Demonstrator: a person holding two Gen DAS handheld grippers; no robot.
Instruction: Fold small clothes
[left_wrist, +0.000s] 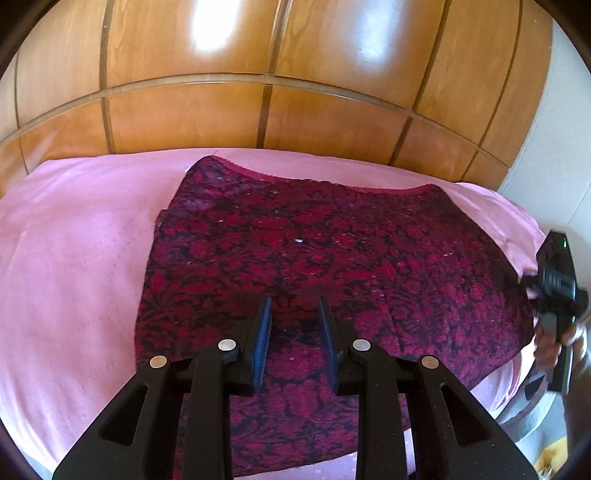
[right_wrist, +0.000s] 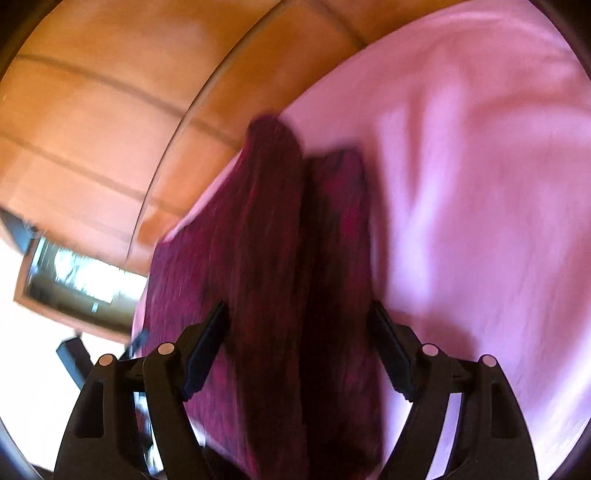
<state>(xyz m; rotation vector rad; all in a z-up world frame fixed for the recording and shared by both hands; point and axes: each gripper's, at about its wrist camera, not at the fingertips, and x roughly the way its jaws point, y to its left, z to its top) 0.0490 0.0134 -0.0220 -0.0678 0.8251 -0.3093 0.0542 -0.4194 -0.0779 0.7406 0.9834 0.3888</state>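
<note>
One dark red patterned garment (left_wrist: 325, 258) lies spread flat on the pink bedsheet (left_wrist: 74, 258), in front of a wooden wardrobe (left_wrist: 258, 92). It looks soft, light and limp, so it should sag and slide unless pinched at a hemmed edge or corner. The left tongs (left_wrist: 294, 345) hover over its near edge, narrowly parted, grasping nothing. The right tongs (right_wrist: 299, 354) stand wide apart, with a raised fold of cloth between them, unpinched.

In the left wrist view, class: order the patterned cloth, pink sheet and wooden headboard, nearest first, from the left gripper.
1. Patterned cloth, directly beneath the left gripper.
2. Pink sheet, spreading around the cloth.
3. Wooden headboard, behind the bed.
</note>
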